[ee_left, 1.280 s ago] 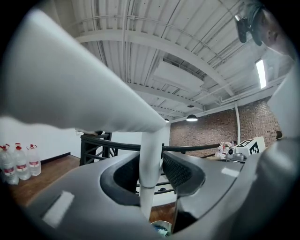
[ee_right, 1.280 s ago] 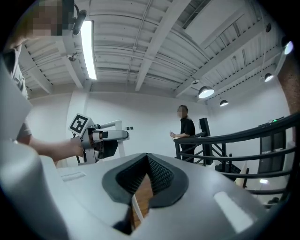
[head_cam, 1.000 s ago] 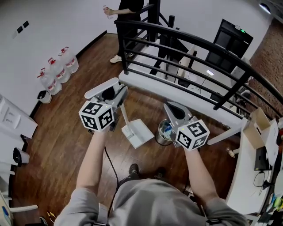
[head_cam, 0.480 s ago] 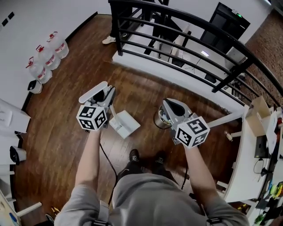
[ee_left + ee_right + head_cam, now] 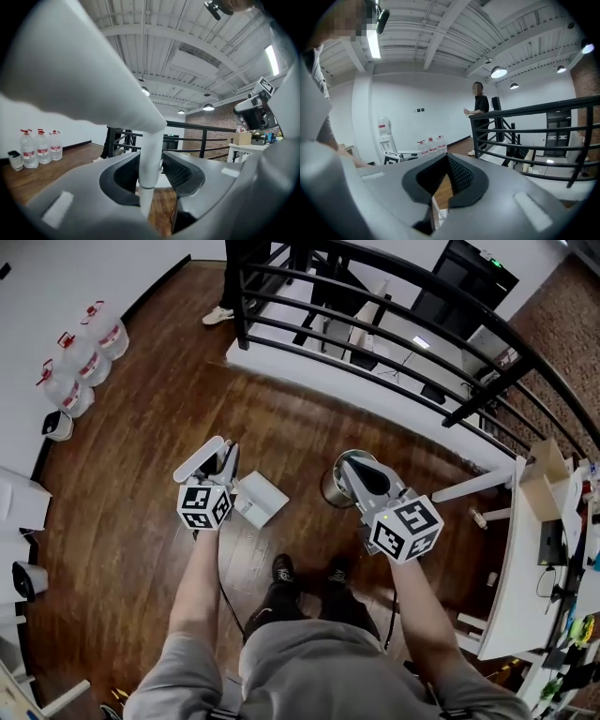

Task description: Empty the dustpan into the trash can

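Note:
The white dustpan (image 5: 262, 500) sits low over the wooden floor, just left of the round metal trash can (image 5: 330, 491). My left gripper (image 5: 225, 454) is shut on the dustpan's long white handle (image 5: 150, 168), which stands upright between the black pads. In the left gripper view the handle widens and fills the upper left. My right gripper (image 5: 354, 463) hovers over the trash can and hides most of its opening. Its jaws (image 5: 447, 157) meet at the tips with nothing held.
A black metal railing (image 5: 375, 296) runs across the far side, and a person (image 5: 480, 115) stands by it. Three water bottles (image 5: 80, 357) and a small white bin (image 5: 56, 425) line the left wall. At right stand a white table (image 5: 511, 559) and a cardboard box (image 5: 542, 474).
Both grippers have sunk toward the floor, the left one further. The dustpan came down with the left gripper and moved left, away from the trash can.

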Available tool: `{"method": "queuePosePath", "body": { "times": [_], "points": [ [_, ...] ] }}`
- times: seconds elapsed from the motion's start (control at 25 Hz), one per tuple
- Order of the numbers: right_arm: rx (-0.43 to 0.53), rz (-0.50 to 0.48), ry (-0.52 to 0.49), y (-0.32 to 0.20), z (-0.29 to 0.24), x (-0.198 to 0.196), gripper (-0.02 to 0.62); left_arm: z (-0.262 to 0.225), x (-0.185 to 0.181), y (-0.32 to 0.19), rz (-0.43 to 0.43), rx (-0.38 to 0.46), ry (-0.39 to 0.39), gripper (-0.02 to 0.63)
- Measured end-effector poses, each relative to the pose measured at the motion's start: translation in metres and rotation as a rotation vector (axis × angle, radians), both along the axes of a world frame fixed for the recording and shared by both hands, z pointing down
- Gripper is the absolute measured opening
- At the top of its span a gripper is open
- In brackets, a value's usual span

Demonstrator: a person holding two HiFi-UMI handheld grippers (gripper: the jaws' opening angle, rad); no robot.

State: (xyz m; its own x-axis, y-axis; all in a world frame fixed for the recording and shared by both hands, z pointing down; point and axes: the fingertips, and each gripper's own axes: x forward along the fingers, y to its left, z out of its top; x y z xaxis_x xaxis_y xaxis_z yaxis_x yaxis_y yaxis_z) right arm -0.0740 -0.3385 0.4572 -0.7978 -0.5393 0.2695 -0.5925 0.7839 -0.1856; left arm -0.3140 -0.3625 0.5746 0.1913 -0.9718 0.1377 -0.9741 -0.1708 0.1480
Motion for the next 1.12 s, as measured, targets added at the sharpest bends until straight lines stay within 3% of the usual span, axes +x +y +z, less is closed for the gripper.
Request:
{"method": "queuePosePath", "body": {
  "times": [0.32,0.52,0.64,0.76,1.12],
  "points": [
    [-0.028,-0.022,0.029,0.001,0.018,-0.009,0.000,0.033,-0.005,0.016,-0.029,-0.022,0.010,0.129],
    [-0.034,-0.070,0.027,0.005,0.019,-0.026,0.000,0.042,-0.020,0.034,-0.101,-0.044,0.024,0.141],
    [-0.031,-0.100,0.024,0.007,0.016,-0.033,0.000,0.047,-0.032,0.049,-0.165,-0.064,0.030,0.207],
    [-0.028,-0.132,0.020,0.008,0.012,-0.034,0.000,0.053,-0.036,0.065,-0.210,-0.100,0.033,0.216],
    [-0.020,-0.229,0.016,0.020,0.007,-0.049,0.000,0.078,-0.062,0.119,-0.361,-0.179,0.083,0.323]
  ]
}}
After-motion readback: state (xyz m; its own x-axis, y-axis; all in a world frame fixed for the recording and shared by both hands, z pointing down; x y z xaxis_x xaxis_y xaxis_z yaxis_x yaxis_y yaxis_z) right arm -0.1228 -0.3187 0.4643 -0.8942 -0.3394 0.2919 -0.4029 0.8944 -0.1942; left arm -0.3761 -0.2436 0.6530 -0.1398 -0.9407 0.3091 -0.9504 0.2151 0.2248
